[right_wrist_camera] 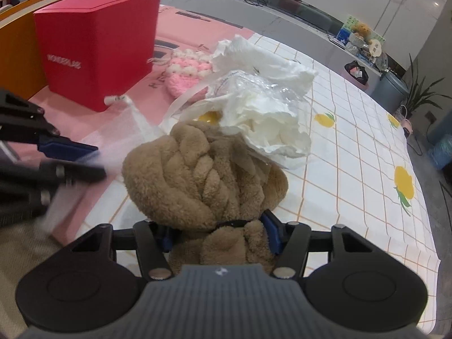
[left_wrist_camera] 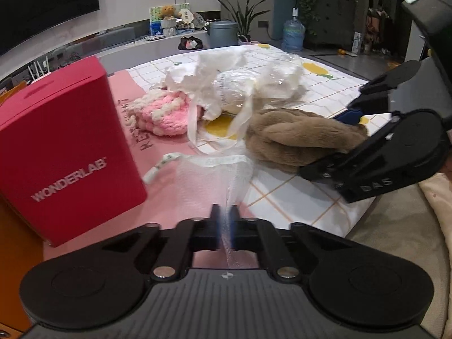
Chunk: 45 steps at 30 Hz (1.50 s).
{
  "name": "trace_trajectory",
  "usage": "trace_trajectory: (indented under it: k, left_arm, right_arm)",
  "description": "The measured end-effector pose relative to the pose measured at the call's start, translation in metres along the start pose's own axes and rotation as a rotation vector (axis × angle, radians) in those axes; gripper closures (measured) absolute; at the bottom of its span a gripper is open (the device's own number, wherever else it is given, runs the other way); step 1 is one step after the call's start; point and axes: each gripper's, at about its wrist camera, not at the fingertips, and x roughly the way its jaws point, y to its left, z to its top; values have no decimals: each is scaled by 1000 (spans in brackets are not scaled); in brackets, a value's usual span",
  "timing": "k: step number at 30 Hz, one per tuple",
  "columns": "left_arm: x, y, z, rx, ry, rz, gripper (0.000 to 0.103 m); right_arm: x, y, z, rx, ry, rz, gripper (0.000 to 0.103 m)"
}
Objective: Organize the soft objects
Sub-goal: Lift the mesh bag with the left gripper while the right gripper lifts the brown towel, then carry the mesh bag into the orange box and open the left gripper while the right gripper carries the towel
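Note:
My left gripper [left_wrist_camera: 225, 214] is shut on a white mesh drawstring bag [left_wrist_camera: 217, 169] that lies on the table ahead of it; the bag also shows in the right wrist view [right_wrist_camera: 127, 130]. My right gripper [right_wrist_camera: 217, 234] is shut on a brown braided plush item [right_wrist_camera: 203, 175], also seen in the left wrist view [left_wrist_camera: 293, 138]. A pink and white knitted item [left_wrist_camera: 163, 113] lies behind. A crumpled white plastic bag [left_wrist_camera: 243, 82] with a wrapped bundle rests in the middle, partly on the plush.
A red WONDERLAB box [left_wrist_camera: 62, 147] stands at the left on a pink mat [left_wrist_camera: 124, 90]. A white checked cloth with yellow fruit prints [right_wrist_camera: 367, 152] covers the table. A beige cushion [left_wrist_camera: 395, 231] lies beyond the table's near edge.

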Motion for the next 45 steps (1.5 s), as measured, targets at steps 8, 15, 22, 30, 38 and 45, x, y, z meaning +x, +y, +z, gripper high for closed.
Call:
trace_trajectory:
  k: [8, 15, 22, 30, 38, 45]
  left_arm:
    - [-15, 4, 2, -7, -51, 59, 100]
    - [-41, 6, 19, 3, -78, 85, 100]
    - [-77, 7, 33, 88, -136, 126, 100]
    - [-106, 16, 44, 139, -139, 122, 100]
    - [-135, 28, 56, 113, -228, 125, 100]
    - [-163, 51, 74, 88, -307, 164, 100]
  right_arm:
    - [-26, 3, 7, 15, -46, 67, 47]
    - [-43, -36, 9, 359, -39, 350, 46]
    - [-61, -67, 6, 630, -89, 484, 46]
    - [-99, -57, 22, 596, -191, 417, 46]
    - [-139, -48, 36, 603, -259, 362, 46]
    - [-168, -25, 61, 539, -311, 329, 46]
